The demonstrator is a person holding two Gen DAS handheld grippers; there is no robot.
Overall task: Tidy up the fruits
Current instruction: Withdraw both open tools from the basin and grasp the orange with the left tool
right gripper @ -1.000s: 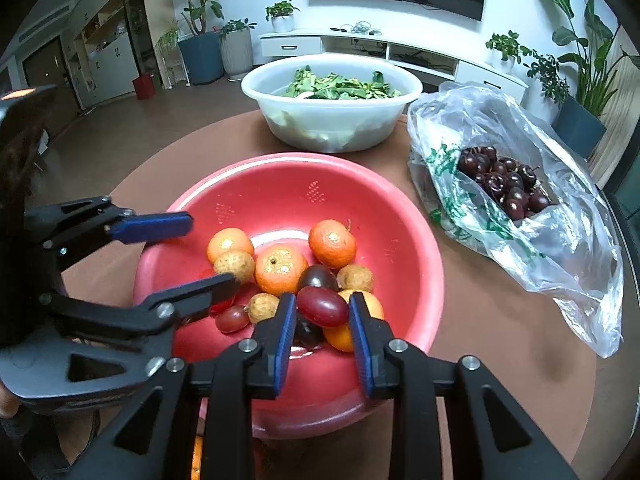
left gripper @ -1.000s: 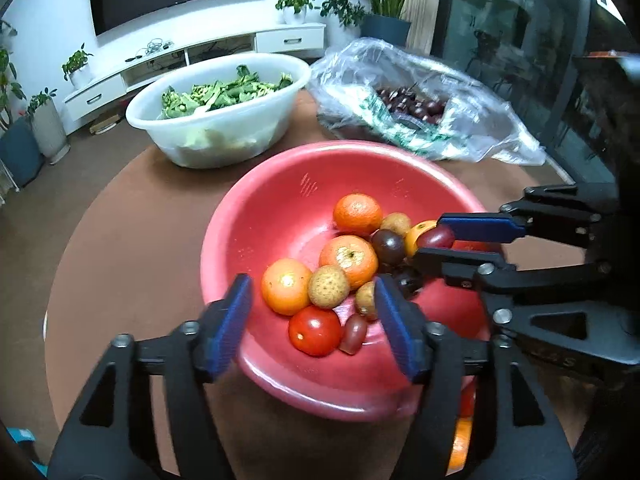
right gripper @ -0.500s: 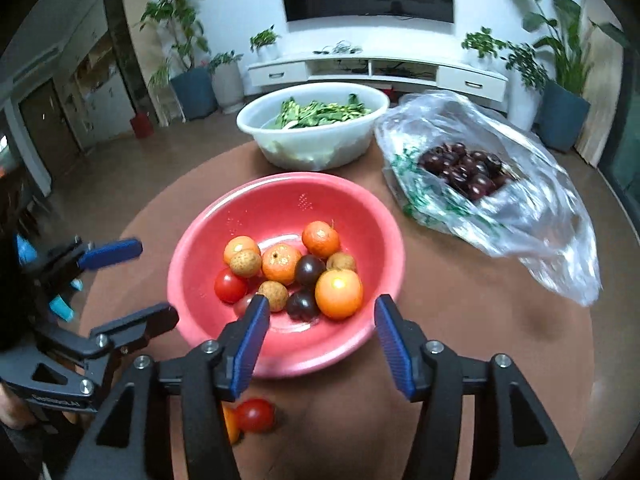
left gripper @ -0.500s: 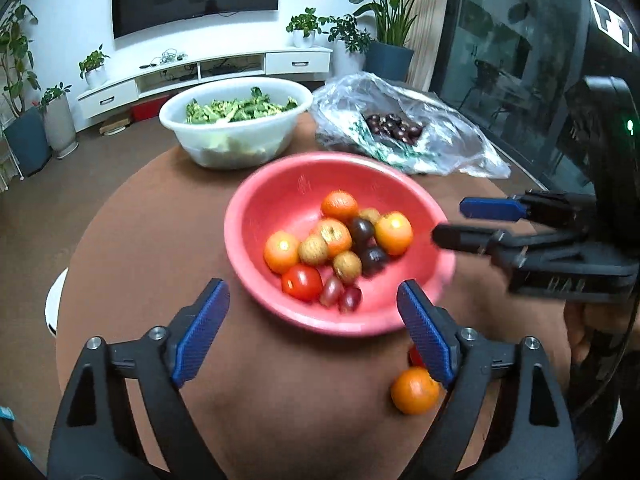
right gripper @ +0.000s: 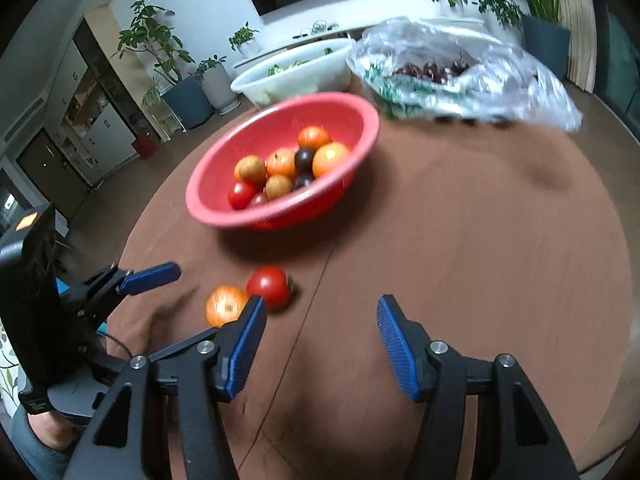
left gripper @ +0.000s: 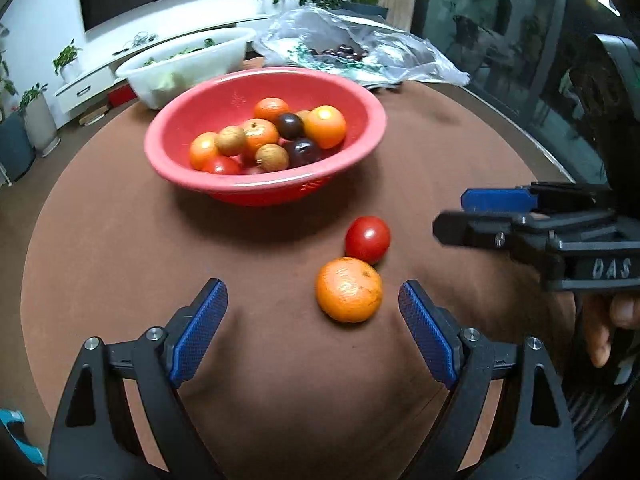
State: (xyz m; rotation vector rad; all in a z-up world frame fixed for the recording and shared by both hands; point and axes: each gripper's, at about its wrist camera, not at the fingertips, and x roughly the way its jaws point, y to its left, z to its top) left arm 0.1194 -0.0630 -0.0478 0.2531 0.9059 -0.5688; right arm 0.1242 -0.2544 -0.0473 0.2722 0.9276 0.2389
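You are holding the left gripper [left gripper: 313, 326] wide apart and empty over the brown table [left gripper: 120, 240], on the near side of the red bowl [left gripper: 264, 192]. Just in front of its fingers, an orange [left gripper: 349, 290] is lying on the table, and a red tomato [left gripper: 367, 239] is touching it on the side toward the red bowl. Both are sitting outside the red bowl, near its front rim.

You are keeping the right gripper [right gripper: 319, 340] spread wide too, gripping nothing, to the right of those two loose fruits.

The red bowl is carrying oranges, tomatoes, dark plums and brown fruits. Behind it a white bowl [left gripper: 192, 66] of greens is standing, with a plastic bag [left gripper: 400, 56] of dark cherries beside it.
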